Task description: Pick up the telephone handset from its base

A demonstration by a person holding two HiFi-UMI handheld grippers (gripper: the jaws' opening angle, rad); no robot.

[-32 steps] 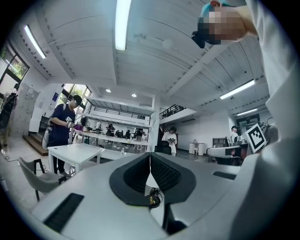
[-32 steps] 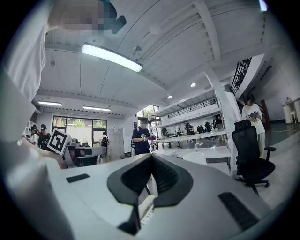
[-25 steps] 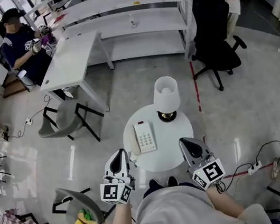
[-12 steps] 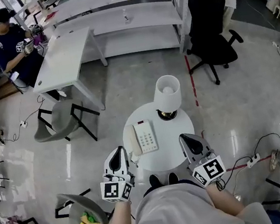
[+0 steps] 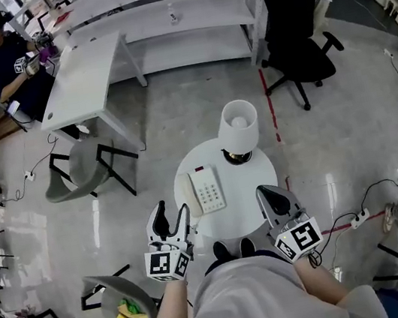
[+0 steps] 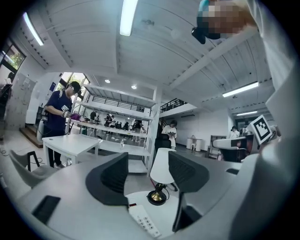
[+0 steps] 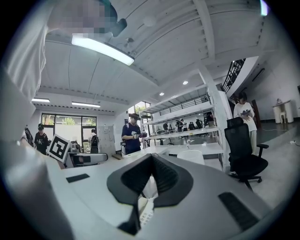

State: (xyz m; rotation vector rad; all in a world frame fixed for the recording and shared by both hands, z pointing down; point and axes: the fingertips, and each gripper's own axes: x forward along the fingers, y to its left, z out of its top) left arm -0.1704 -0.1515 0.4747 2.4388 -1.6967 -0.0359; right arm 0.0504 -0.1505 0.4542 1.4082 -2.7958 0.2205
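Left claw (image 5: 172, 216): opening, empty, beside telephone (image 5: 208, 188); should straddle handset (image 5: 192, 203) squarely before closing. Right claw (image 5: 270, 196): clenched, empty.

Telephone (image 5: 207, 189) on round table (image 5: 246, 201), lamp (image 5: 239, 126) behind-right; left gripper (image 5: 172, 214), right gripper (image 5: 268, 194) at near edge.

The person wears a pale grey shirt (image 5: 243, 300) with short sleeves and dark shoes (image 5: 223, 250). The left gripper (image 5: 173, 212) and the right gripper (image 5: 267, 192) have smooth light grey shells, black ribbed fingers (image 6: 112, 176) and, at the rear, a white cube (image 5: 165, 265) printed with black square markers. The left one's fingers are opening, with nothing gripped between them.
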